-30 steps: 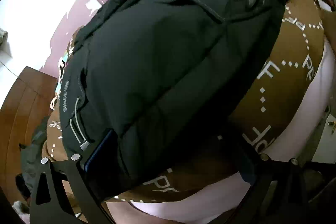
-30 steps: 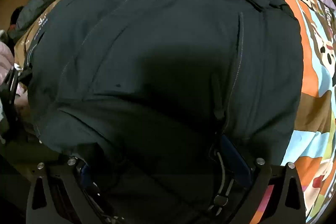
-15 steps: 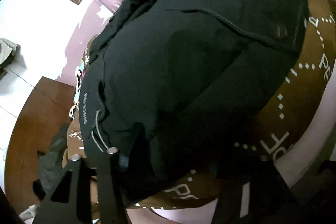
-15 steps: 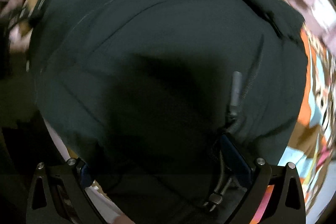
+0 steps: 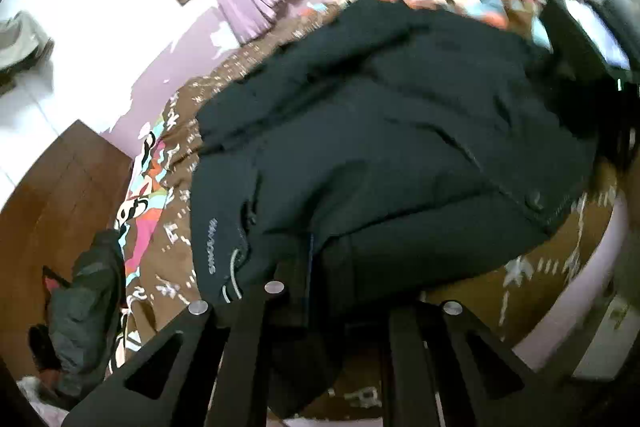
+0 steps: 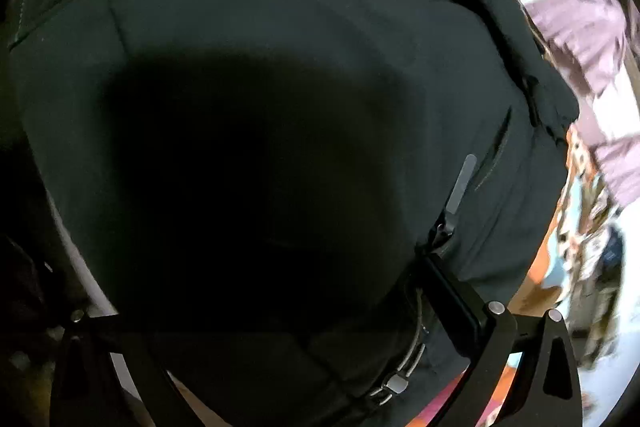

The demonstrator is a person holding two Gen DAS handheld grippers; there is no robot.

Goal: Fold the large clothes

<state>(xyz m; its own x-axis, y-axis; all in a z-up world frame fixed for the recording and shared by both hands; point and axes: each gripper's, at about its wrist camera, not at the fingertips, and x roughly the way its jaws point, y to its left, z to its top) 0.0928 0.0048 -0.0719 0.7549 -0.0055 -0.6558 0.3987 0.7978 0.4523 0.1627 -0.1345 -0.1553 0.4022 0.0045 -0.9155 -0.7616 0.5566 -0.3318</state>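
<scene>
Bed w/ patterned brown cover (image 5: 532, 291) is carrying the black jacket (image 5: 400, 131), spreading across most of it. Left gripper (image 5: 320, 291) is pinching the jacket hem, fingers nearly together. Right gripper (image 6: 280, 315) is gaping wide, hem fabric bunching btwn fingers; grip unclear.

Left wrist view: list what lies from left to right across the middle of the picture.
Wooden floor → grey garment heap → patterned bedspread → black jacket → pale bed edge.
</scene>
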